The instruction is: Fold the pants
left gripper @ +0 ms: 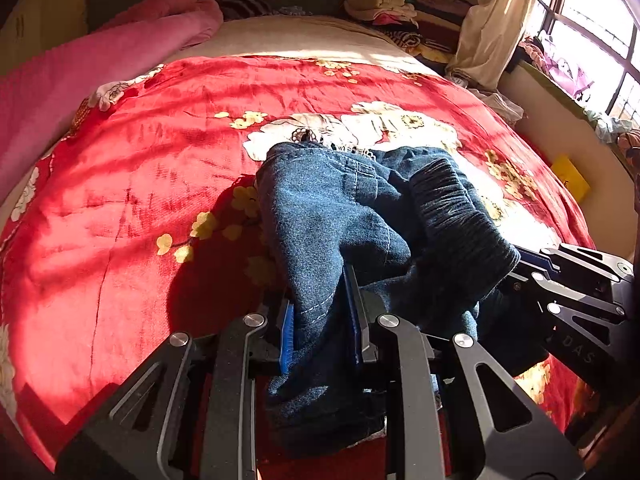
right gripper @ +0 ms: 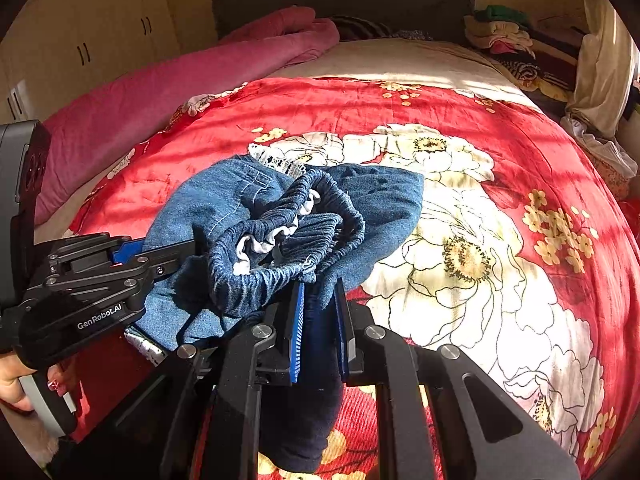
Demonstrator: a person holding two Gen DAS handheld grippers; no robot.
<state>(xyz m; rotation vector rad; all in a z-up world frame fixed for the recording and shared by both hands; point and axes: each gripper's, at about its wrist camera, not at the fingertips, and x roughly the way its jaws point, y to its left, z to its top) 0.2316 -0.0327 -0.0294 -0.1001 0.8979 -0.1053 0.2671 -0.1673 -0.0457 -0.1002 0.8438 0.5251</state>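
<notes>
Pants point(left gripper: 340, 216) pinched between fingers of left gripper point(left gripper: 320, 320) and right gripper point(right gripper: 320, 320).

The pants point(left gripper: 340, 216) bunch so their legs cannot be traced, and denim drops past the bottom edge in the right wrist view. The left gripper point(right gripper: 176, 254) has its tips buried in cloth. A hand point(right gripper: 16, 380) is cut off at lower left.

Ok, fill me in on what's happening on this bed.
A person is folding a pair of blue jeans with a handheld gripper in each hand. The left gripper is clamped on one bunch of denim, and the right gripper on another near the elastic waistband. The jeans are bunched and partly lifted over the red floral bedspread, not yet laid flat or folded.
</notes>
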